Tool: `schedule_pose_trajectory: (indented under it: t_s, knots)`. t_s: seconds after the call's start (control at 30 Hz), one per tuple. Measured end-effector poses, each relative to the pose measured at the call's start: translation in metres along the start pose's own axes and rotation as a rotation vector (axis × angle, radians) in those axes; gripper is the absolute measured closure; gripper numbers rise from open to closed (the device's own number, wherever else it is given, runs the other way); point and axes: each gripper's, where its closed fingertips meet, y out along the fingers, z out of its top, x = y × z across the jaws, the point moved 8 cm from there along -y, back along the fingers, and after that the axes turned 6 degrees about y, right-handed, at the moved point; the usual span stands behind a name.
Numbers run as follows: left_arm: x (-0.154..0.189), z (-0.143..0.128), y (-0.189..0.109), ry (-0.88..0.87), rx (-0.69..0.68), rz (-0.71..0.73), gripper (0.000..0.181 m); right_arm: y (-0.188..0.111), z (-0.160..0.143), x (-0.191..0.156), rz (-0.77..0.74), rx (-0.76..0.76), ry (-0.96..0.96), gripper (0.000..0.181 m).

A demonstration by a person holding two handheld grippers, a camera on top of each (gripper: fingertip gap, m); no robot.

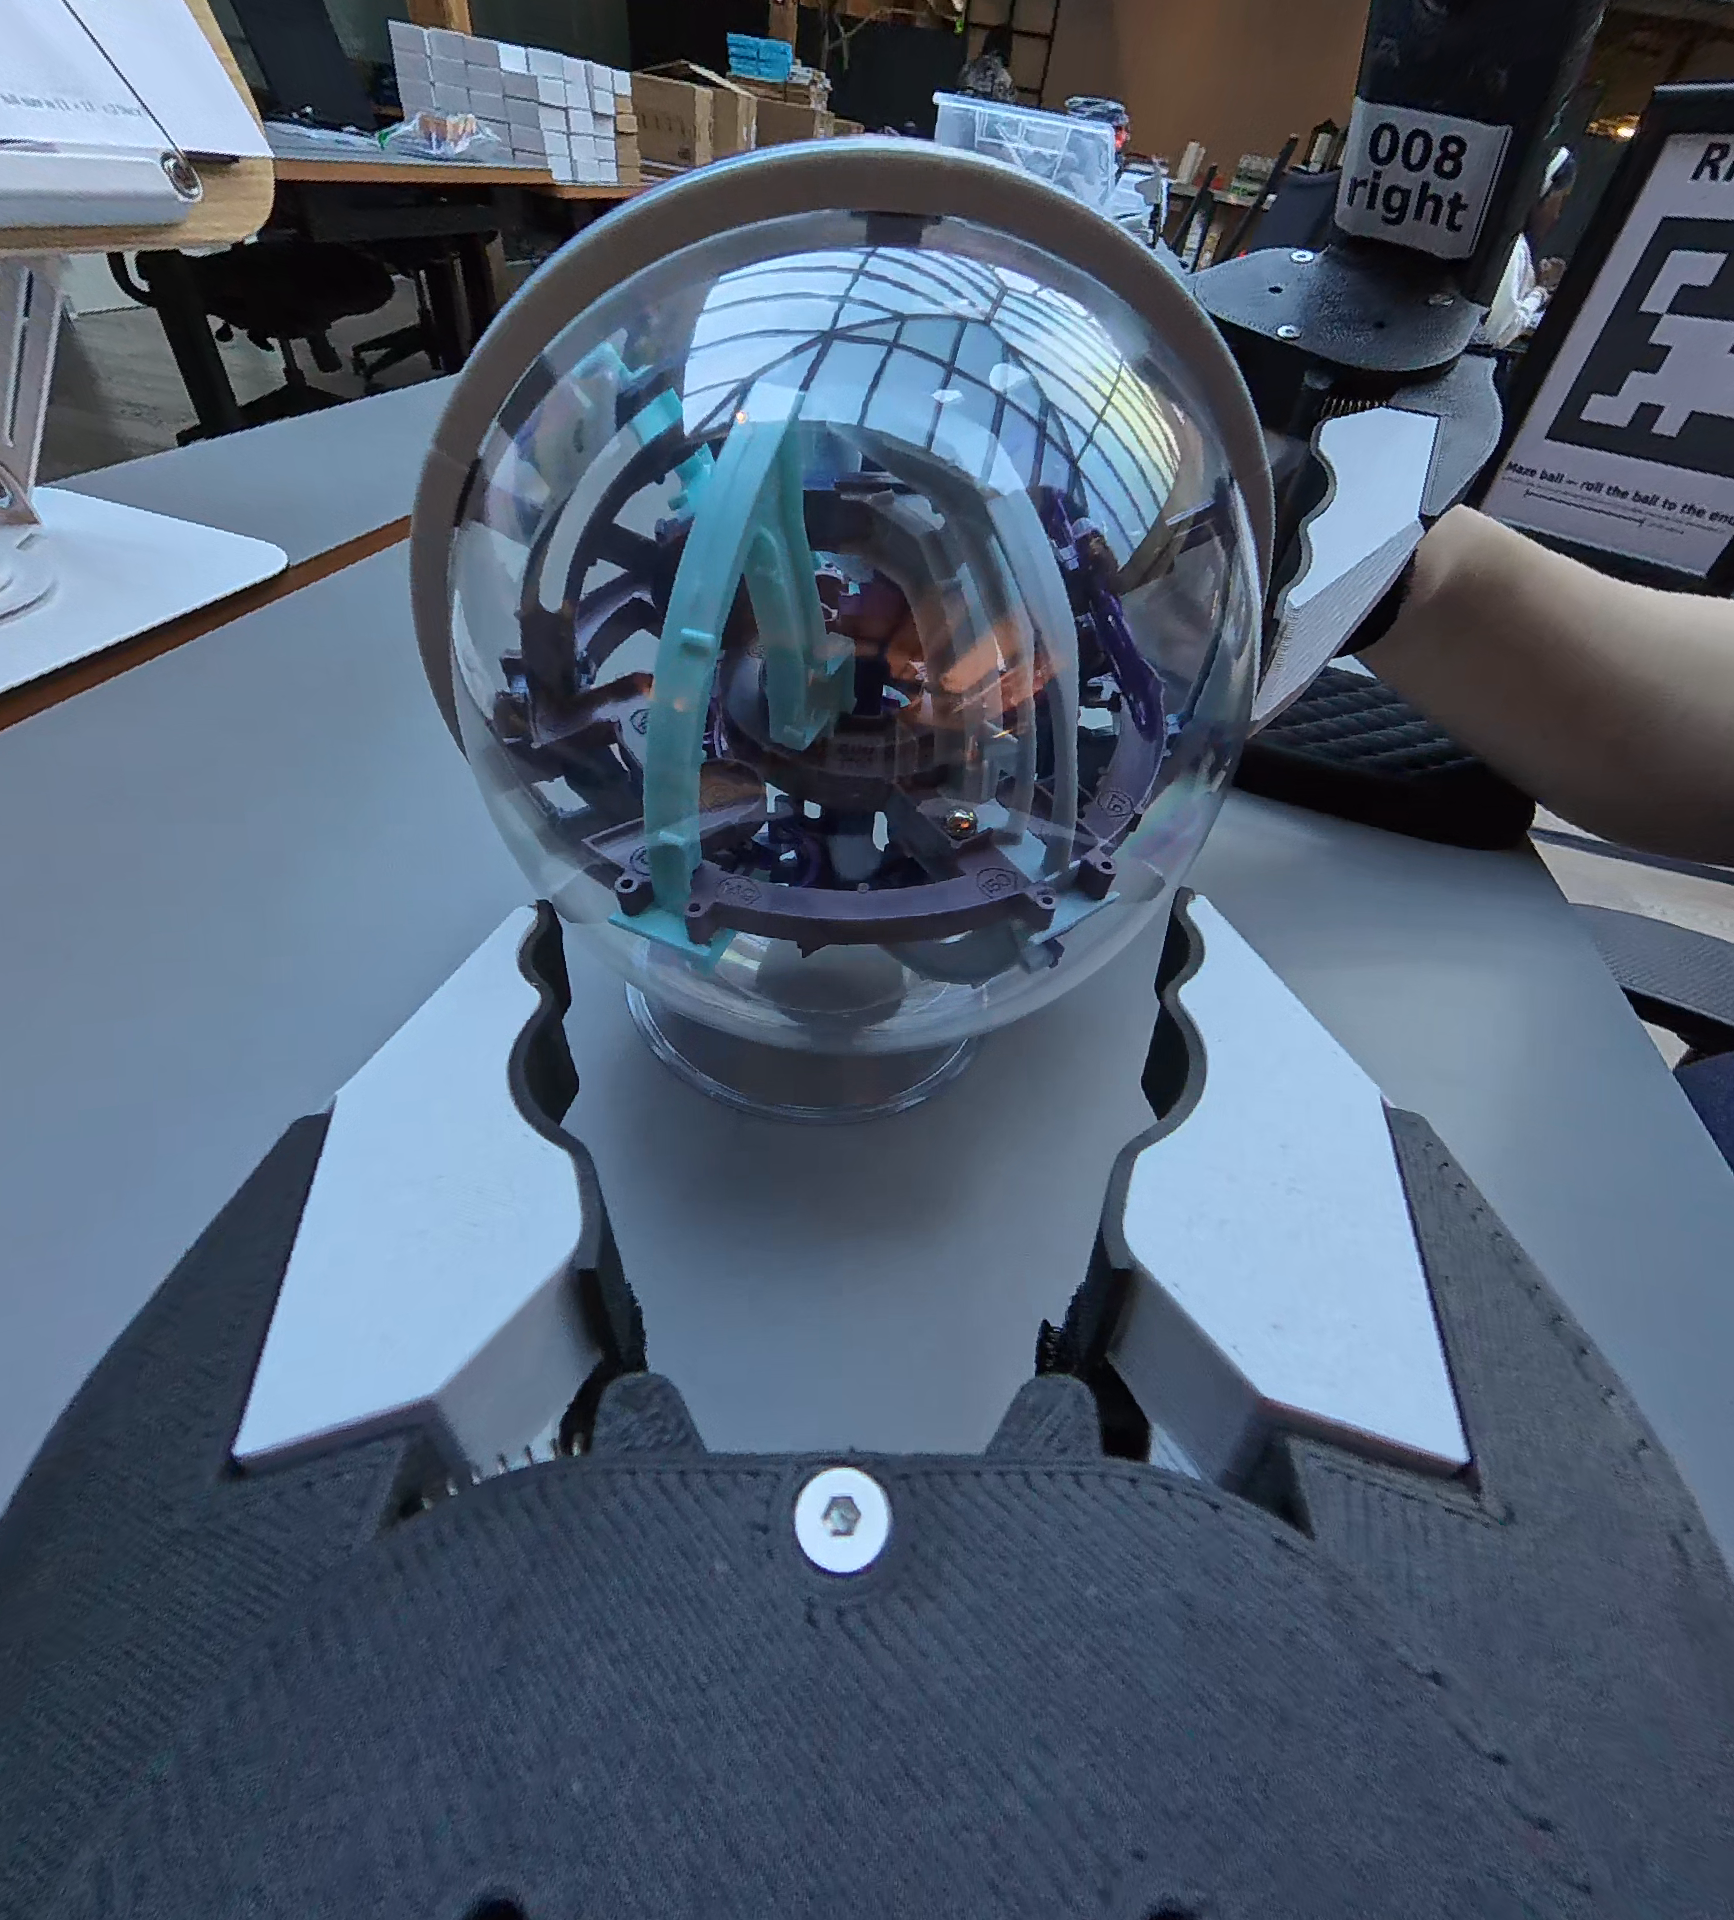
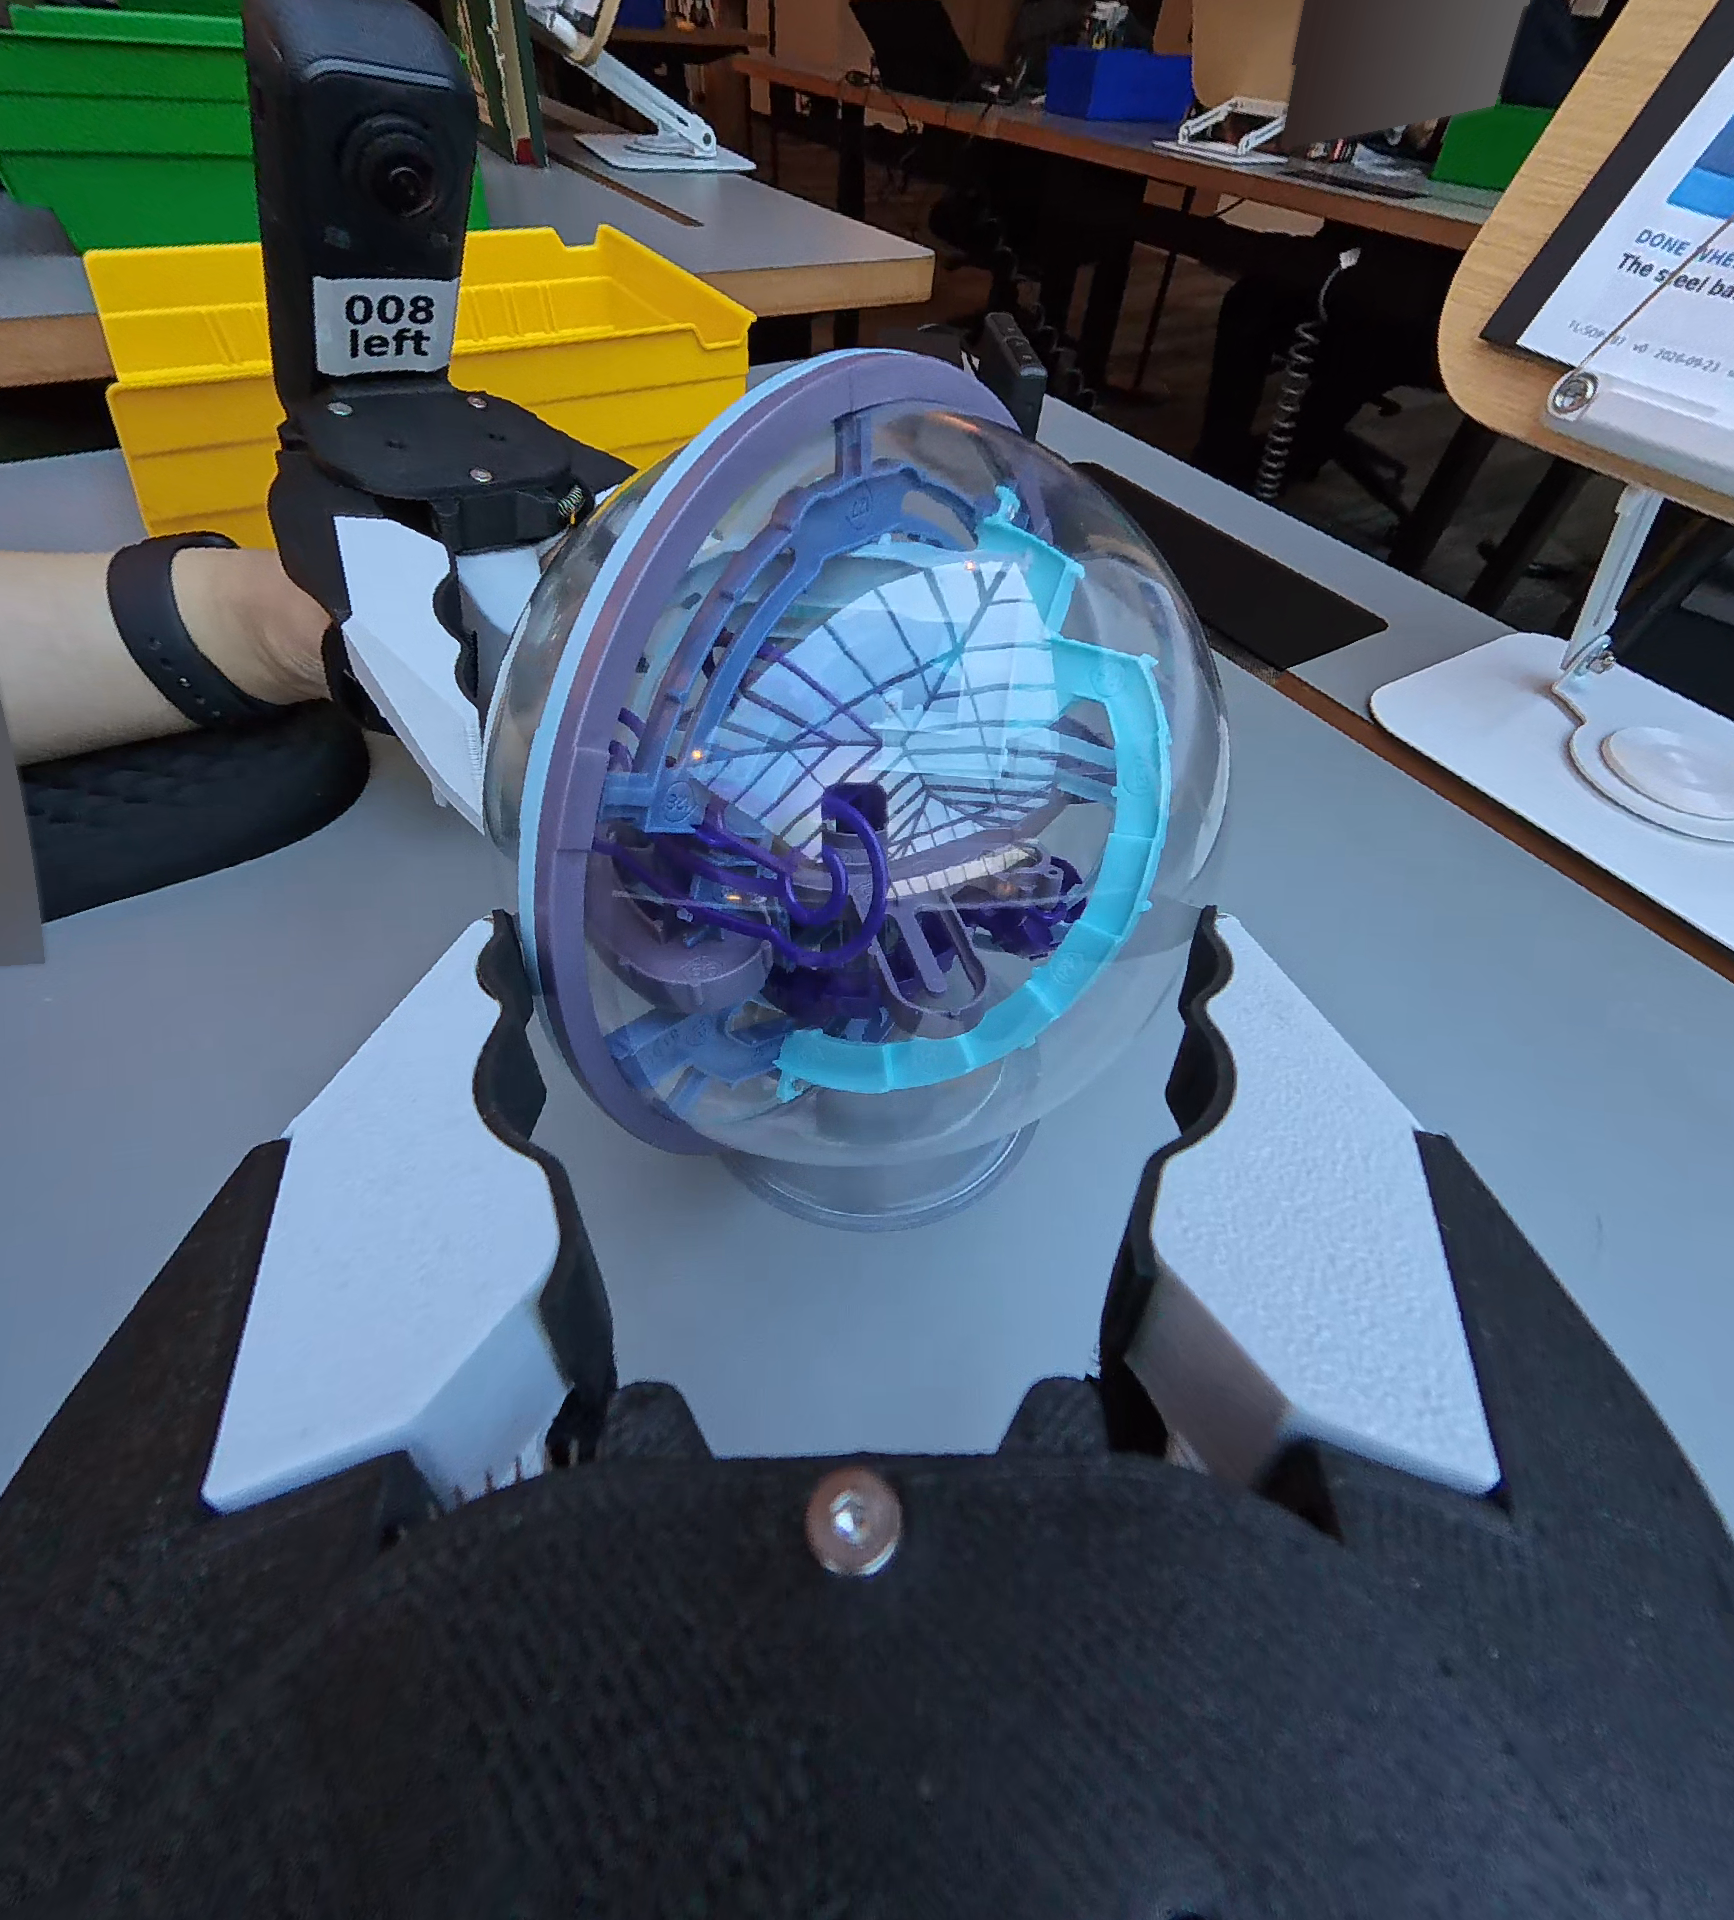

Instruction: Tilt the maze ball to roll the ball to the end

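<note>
The maze ball is a big clear ball with blue, purple and grey tracks inside it. It sits on a small clear stand on the grey table. A grey ring runs round the maze ball, and the ring leans over to one side. In the left wrist view a tiny shiny steel ball rests on a dark track low down inside the maze ball. The left gripper is wide apart, with one finger on each side of the maze ball's bottom part. Its fingertips look very close to the clear shell, but I cannot tell if they touch it. The right gripper is wide apart too, with a finger on each side of the maze ball, and again I cannot tell if it touches. In the right wrist view the left gripper shows behind the maze ball, held by a hand that wears a black wrist band. Yellow bins and green bins sit farther back behind the maze ball. A white stand with a paper sheet on a board is off to the side of the maze ball. In the left wrist view a black and white sign stands beside the maze ball, near the right gripper.
</note>
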Motion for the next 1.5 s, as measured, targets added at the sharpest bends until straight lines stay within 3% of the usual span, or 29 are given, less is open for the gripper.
schedule_pose_trajectory:
  t_s: [0.5, 0.63, 0.8, 1.2, 1.5]
  knots:
    - [-0.013, 0.0, -0.012, -0.031, 0.043, 0.0, 0.066, 0.001, -0.001, 0.0, 0.002, 0.009, 0.0, 0.056]
    - [-0.022, 0.0, -0.015, -0.025, 0.104, 0.003, 0.052, 0.001, -0.001, 0.0, 0.003, 0.009, 0.001, 0.056]
    - [-0.041, -0.001, -0.007, -0.107, 0.124, -0.073, 0.038, 0.002, -0.001, -0.001, 0.002, 0.012, -0.003, 0.056]
    - [-0.068, 0.017, 0.01, -0.037, 0.136, -0.375, 0.032, 0.002, -0.002, 0.001, 0.008, 0.016, 0.016, 0.056]
    - [-0.085, 0.011, 0.031, -0.063, 0.108, -0.554, 0.028, 0.003, -0.003, 0.003, 0.022, 0.021, 0.034, 0.056]
